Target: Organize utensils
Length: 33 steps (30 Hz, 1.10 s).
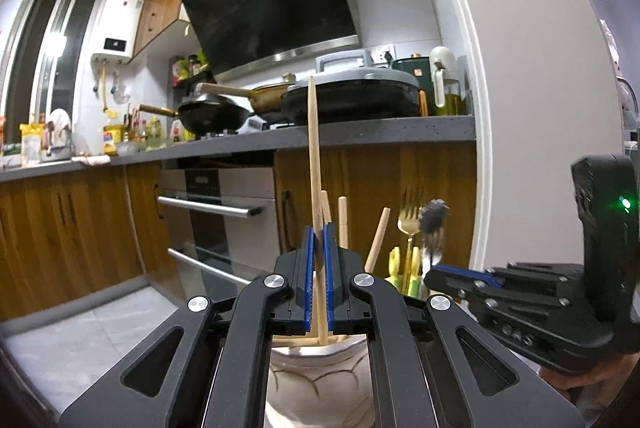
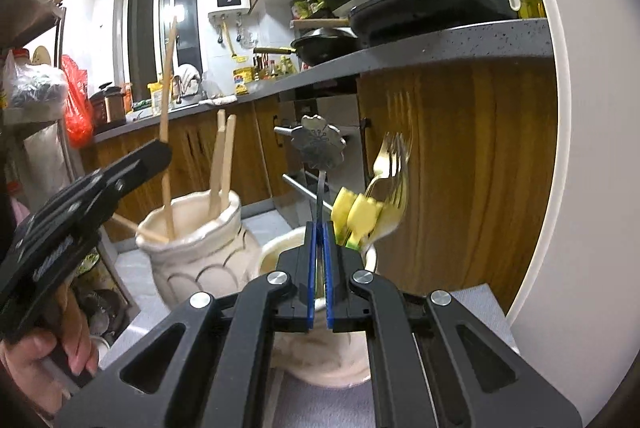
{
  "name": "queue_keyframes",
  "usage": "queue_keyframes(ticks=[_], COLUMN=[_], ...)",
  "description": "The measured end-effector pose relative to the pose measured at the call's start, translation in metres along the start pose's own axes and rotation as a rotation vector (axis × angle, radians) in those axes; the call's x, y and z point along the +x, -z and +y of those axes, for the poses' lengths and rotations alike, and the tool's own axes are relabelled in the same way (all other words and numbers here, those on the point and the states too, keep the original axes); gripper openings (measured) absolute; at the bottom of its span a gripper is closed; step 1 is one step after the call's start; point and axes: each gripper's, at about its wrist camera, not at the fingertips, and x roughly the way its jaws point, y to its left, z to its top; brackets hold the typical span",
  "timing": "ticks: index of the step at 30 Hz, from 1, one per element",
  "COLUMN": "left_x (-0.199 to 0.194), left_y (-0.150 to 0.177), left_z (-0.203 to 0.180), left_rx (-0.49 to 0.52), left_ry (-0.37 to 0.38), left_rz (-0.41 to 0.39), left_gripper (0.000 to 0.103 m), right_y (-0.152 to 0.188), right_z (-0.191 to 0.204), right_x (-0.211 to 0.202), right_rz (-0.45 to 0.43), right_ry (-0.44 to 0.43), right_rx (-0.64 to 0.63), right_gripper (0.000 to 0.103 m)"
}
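Left view: my left gripper [image 1: 318, 268] has its fingers clamped on a chopstick [image 1: 313, 147] standing over the jar [image 1: 320, 380]; I'd lower it straight. Right view: my right gripper [image 2: 319, 276] pinches the spoon [image 2: 319, 143] above the cup [image 2: 280, 248]; keep it vertical.

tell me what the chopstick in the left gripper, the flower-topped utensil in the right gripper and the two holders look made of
Chopstick: pale matte tan, likely wood or bamboo.
Flower-topped utensil: grey with a dull sheen, probably steel.
Scalloped holder and second holder: cream, softly glossy, apparently glazed ceramic.
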Motion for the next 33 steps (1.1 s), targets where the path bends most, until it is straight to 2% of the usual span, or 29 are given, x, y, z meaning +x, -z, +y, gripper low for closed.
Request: queue_keyframes(ticks=[3,5,9,10,12,16,19,20,26,29,31,33], left_x=[0.0,-0.001,-0.004,-0.004,-0.005,-0.007,-0.009,-0.011,-0.028,-0.04,-0.047,-0.054], left_y=[0.001,0.002,0.002,0.002,0.002,0.002,0.001,0.0,-0.005,-0.007,-0.006,-0.003], left_z=[0.003,0.003,0.005,0.005,0.005,0.004,0.003,0.003,0.005,0.004,0.004,0.003], left_rx=[-0.008,-0.011,-0.02,-0.022,-0.025,-0.023,-0.03,-0.028,-0.051,-0.056,-0.06,-0.065], left_ry=[-0.003,-0.006,-0.008,-0.009,-0.011,-0.01,-0.007,-0.009,-0.003,0.0,0.005,0.018], left_rz=[0.011,0.007,0.004,0.003,-0.004,-0.011,-0.014,-0.018,-0.051,-0.061,-0.058,-0.045], left_gripper=[0.009,0.016,0.023,0.029,0.035,0.047,0.055,0.061,0.076,0.078,0.079,0.079], right_y=[0.001,0.002,0.002,0.002,0.001,0.0,-0.001,-0.002,0.0,0.005,0.008,0.013], right_z=[0.002,0.001,-0.001,0.0,-0.001,-0.003,-0.004,-0.004,-0.003,-0.003,-0.004,-0.003], right_x=[-0.004,-0.004,-0.003,-0.003,-0.002,-0.002,-0.005,-0.006,-0.017,-0.026,-0.034,-0.039], right_rz=[-0.003,0.0,0.005,0.004,0.003,-0.001,-0.012,-0.016,-0.036,-0.046,-0.052,-0.041], right_ry=[0.002,0.0,-0.007,-0.006,-0.009,-0.012,-0.015,-0.013,0.002,0.014,0.014,0.017], right_rx=[-0.01,-0.008,0.004,0.003,0.005,0.02,0.023,0.021,0.017,0.02,0.027,0.024], right_gripper=[0.003,0.003,0.004,0.004,0.006,0.027,0.039,0.041,0.057,0.06,0.072,0.075])
